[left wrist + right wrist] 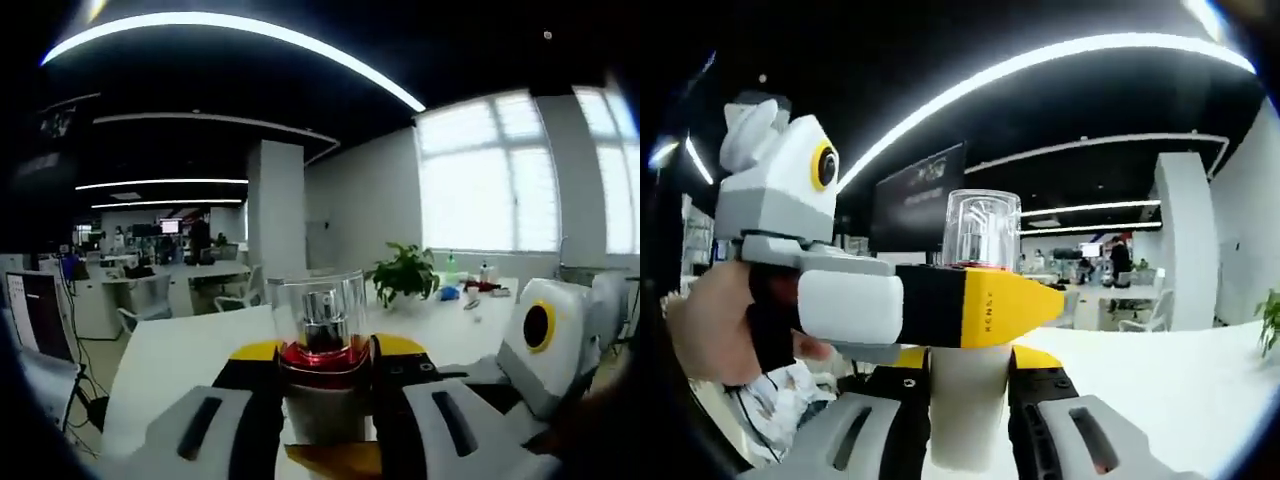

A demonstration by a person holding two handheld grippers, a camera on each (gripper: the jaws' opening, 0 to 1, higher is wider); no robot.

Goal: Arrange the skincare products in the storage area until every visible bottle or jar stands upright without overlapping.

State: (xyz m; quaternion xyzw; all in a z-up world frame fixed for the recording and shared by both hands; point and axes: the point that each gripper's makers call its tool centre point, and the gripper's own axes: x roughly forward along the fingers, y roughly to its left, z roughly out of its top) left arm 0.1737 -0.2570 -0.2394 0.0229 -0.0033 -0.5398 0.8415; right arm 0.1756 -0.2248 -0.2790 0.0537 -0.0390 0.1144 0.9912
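A white bottle (325, 410) with a red collar and a clear cap (322, 310) over a silver pump stands upright between my left gripper's (325, 362) yellow-tipped jaws, which are shut on it at the collar. In the right gripper view, the same bottle (968, 400) rises between my right gripper's (970, 405) jaws, shut on its white body lower down. The left gripper (985, 300) reaches in from the left there, crossing the bottle just under the clear cap (982, 228). The bottle is lifted off the table.
A white table (190, 350) lies below, with a potted plant (405, 272) and small items (470, 292) at its far end. A hand (710, 320) holds the left gripper. Office desks, chairs and a dark monitor (920, 195) lie beyond.
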